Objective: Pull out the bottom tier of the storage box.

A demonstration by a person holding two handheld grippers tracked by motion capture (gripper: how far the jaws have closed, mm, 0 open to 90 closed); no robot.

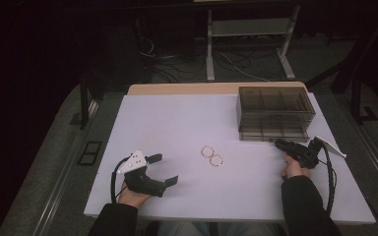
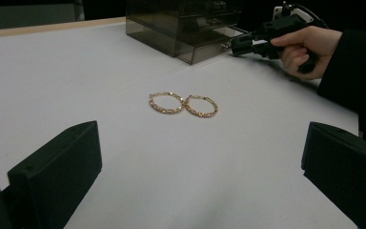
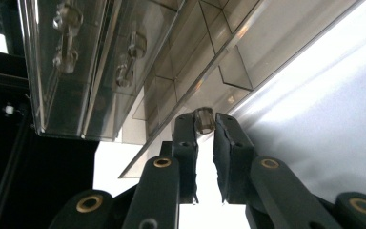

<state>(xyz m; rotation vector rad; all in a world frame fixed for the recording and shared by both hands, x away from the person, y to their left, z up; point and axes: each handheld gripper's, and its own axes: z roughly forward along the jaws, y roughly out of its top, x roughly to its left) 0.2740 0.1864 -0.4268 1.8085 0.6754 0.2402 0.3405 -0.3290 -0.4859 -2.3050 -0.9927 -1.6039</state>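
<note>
- Drawer knob (image 3: pixel 203 119) of smoky organizer (image 1: pixel 274 114) sits pinched by right gripper (image 3: pixel 205 125); an angled pull could slip off.
- Left gripper (image 1: pixel 163 170) gapes empty near earrings (image 1: pixel 212 156).

Smoky clear drawer box (image 1: pixel 274 112) at the table's far right, its bottom drawer's knob (image 3: pixel 203 120) pinched, drawer slightly out

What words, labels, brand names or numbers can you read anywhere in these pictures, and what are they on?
None can be read.
The smoky clear drawer box bears no label.
The two gold hoop earrings show only a patterned surface.
The left gripper and the right gripper, whose jaws are closed on a drawer knob, carry no legible marking.
</note>
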